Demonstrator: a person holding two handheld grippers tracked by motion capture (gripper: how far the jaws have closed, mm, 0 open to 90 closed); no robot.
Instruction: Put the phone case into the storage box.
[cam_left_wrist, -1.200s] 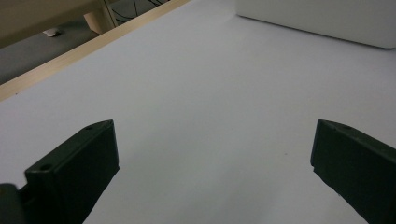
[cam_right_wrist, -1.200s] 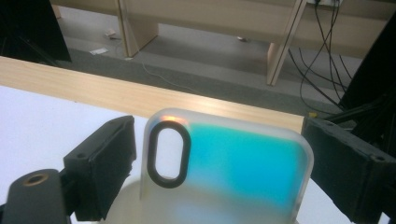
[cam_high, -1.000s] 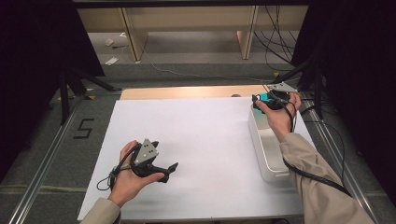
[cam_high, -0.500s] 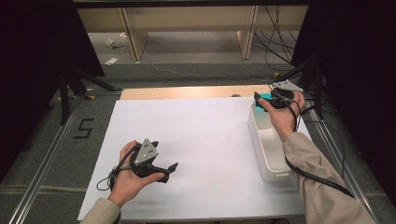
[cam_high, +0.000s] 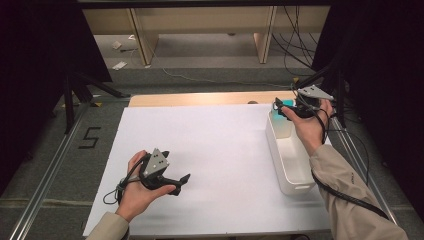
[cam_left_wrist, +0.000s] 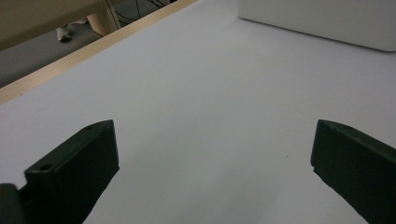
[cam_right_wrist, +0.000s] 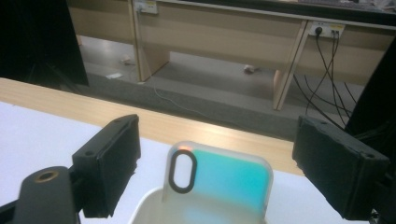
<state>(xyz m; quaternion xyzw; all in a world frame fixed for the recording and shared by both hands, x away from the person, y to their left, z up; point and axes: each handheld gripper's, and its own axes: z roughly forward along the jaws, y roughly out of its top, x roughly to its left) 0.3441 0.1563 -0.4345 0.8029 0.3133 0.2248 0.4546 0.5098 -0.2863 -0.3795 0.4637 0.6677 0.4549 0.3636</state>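
A translucent teal phone case (cam_right_wrist: 219, 182) with an oval camera cut-out stands upright in the far end of a white bin (cam_right_wrist: 144, 207). My right gripper (cam_right_wrist: 215, 135) is open, its jaws wide on either side of the case and not touching it. From above, the right gripper (cam_high: 287, 111) hovers over the far end of the bin (cam_high: 272, 145), with the case's teal edge (cam_high: 286, 104) beside it. My left gripper (cam_high: 176, 166) rests in a hand low over the white sheet (cam_high: 210, 150), near the front left. It is open with nothing between its jaws (cam_left_wrist: 212, 128).
The bin's side (cam_left_wrist: 327, 23) lies ahead of the left gripper. A bare wooden strip (cam_high: 200, 98) runs along the table's far edge. Metal rails flank the table, and cables (cam_high: 295, 40) lie on the floor beyond.
The right hand and gripper have shifted slightly to the right over the bin's far end. The left gripper has stayed put.
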